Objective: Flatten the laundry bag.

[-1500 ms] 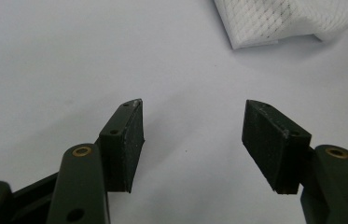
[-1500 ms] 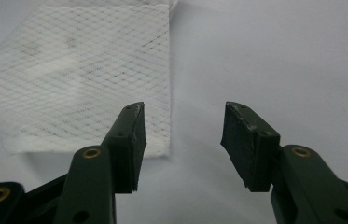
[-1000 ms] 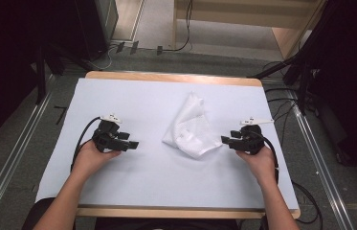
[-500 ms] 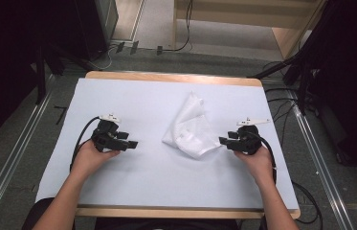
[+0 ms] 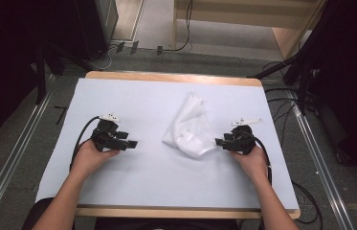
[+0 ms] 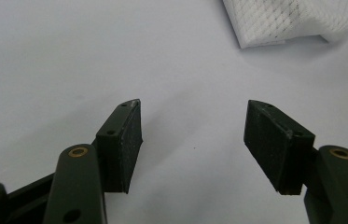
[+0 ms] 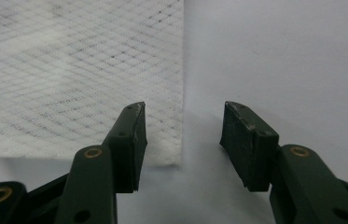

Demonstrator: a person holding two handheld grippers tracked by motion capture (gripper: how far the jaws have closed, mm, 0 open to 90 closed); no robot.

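We see the crumpled white mesh cloth (image 5: 188, 128) lying mid-table, our right gripper (image 5: 220, 142) at its near right corner, jaws apart and just closing with the cloth's edge between them, our left gripper (image 5: 133, 143) gaping wide left of the cloth.

A cloth (image 5: 188, 127) lies on the tabletop (image 5: 147, 96), a little right of its middle. The left gripper (image 5: 130, 143) rests well to the cloth's left, with bare tabletop between them. The right gripper (image 5: 218, 142) sits just at the cloth's near right corner, its fingers (image 7: 132, 140) astride the cloth's edge. Behind the tabletop runs the floor (image 5: 157, 57).
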